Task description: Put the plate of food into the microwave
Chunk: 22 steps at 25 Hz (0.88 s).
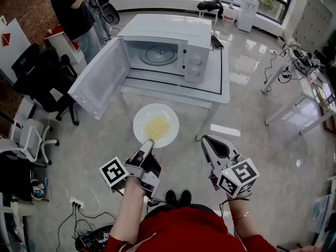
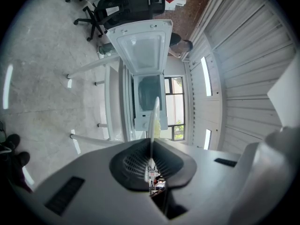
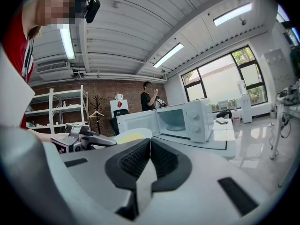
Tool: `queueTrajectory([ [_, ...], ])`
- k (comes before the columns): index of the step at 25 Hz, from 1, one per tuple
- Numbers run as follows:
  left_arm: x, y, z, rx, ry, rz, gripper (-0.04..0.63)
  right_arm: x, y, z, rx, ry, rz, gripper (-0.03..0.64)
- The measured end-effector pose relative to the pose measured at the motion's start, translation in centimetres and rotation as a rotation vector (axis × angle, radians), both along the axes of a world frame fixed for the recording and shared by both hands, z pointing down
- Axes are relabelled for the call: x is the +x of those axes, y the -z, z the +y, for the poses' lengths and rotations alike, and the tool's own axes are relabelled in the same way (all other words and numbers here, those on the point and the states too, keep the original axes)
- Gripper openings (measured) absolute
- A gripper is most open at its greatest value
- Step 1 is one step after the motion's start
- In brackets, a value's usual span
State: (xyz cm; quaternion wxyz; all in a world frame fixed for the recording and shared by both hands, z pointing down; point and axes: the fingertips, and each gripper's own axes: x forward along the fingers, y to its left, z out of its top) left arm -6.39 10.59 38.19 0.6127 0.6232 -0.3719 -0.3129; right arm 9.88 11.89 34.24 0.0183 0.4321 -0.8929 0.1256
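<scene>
A white plate with yellow food is held out level in front of the table, and my left gripper is shut on its near rim. In the left gripper view the plate shows edge-on between the pads. Beyond it the white microwave stands on the white table, its door swung wide to the left and the glass turntable bare. My right gripper hangs to the right of the plate, shut with nothing in it. The right gripper view shows the plate and the microwave ahead.
A person stands at the back left beside black office chairs. Cables and a power strip lie on the floor at my lower left. A desk with clutter stands at the right. A phone lies on the table by the microwave.
</scene>
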Motion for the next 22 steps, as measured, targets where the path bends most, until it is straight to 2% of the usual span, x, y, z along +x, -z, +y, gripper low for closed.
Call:
queueTrajectory([
  [14,-1.8,0.8,-1.2,0.040,-0.017,0.022,0.020,-2.4,0.0,-1.9,0.000,-0.029,0.021,0.015],
  [22,-2.6,0.1,-2.3,0.030,-0.007,-0.010,0.020,-2.3,-0.4,-2.5,-0.018,-0.037,0.033,0.015],
])
